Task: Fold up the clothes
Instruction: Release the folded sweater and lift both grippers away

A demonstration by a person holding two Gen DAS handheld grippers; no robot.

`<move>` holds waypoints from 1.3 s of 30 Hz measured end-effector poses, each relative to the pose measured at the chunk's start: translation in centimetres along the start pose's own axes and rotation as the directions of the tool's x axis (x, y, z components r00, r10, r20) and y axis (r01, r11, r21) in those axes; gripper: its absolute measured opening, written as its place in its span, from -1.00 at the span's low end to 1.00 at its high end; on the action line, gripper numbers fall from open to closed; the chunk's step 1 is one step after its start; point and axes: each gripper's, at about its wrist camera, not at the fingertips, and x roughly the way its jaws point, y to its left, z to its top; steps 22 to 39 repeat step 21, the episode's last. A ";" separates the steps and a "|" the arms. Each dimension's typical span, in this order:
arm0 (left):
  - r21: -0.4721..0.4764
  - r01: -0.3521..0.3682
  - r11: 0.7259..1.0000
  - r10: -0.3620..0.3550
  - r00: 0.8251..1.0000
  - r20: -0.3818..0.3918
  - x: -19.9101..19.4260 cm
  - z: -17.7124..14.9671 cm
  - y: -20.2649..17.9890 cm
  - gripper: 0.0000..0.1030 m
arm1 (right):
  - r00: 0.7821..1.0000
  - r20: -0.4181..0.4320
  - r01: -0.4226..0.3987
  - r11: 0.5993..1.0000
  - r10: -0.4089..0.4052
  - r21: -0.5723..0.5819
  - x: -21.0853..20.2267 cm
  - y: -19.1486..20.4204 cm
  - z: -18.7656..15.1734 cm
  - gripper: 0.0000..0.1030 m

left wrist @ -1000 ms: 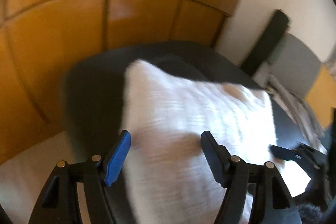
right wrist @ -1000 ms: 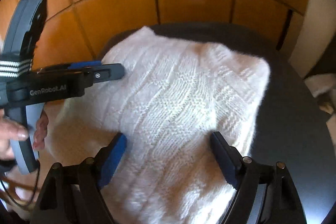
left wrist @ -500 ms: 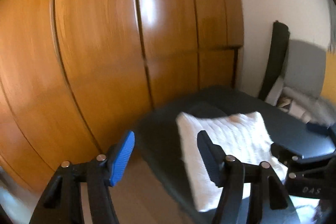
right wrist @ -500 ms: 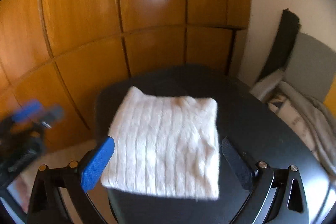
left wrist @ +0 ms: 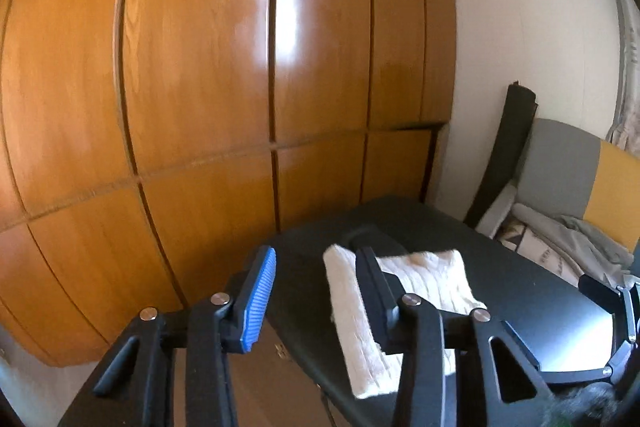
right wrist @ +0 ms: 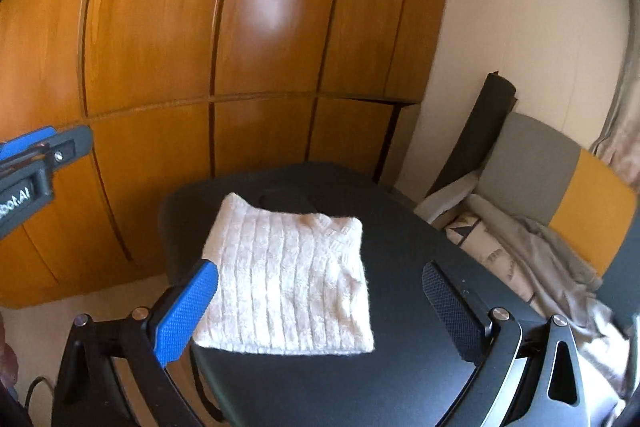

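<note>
A white knitted sweater [right wrist: 286, 283] lies folded into a flat rectangle on the black table [right wrist: 400, 379], near its left edge. The same sweater [left wrist: 424, 279] shows in the left wrist view on the table [left wrist: 532, 307], partly behind one finger. My left gripper [left wrist: 316, 295] is open and empty, held back from the table's left end. My right gripper [right wrist: 332, 307] is open and empty too, raised above the table's near side with the sweater between and beyond its fingers. Part of the left gripper [right wrist: 36, 163] appears at the left edge of the right wrist view.
A tall wooden wardrobe [left wrist: 240, 87] stands behind the table. At the right is a grey and yellow chair [right wrist: 560, 179] with loose grey and white clothes [right wrist: 536, 255] heaped on it, and a dark roll [right wrist: 476, 131] leans on the wall.
Both grippers have pulled up and back from the folded sweater, which now lies alone on the table. The left gripper has swung out past the table's left end.
</note>
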 end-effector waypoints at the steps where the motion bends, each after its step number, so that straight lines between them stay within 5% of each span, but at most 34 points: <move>1: -0.010 0.012 1.000 -0.012 1.000 -0.018 0.5 -0.1 0.1 -0.19 | 1.000 -0.005 -0.001 1.000 0.001 -0.001 0.0 0.1 0.0 1.00; 9: -0.051 0.039 0.998 -0.043 0.994 -0.096 3.0 -0.9 0.4 -0.19 | 0.999 -0.034 -0.019 1.000 0.018 -0.024 1.2 0.9 -0.3 1.00; 39: -0.039 0.028 0.999 -0.030 0.998 -0.058 2.6 -1.0 -0.1 -0.19 | 0.995 -0.068 -0.080 0.997 0.080 0.009 1.6 1.0 -1.1 1.00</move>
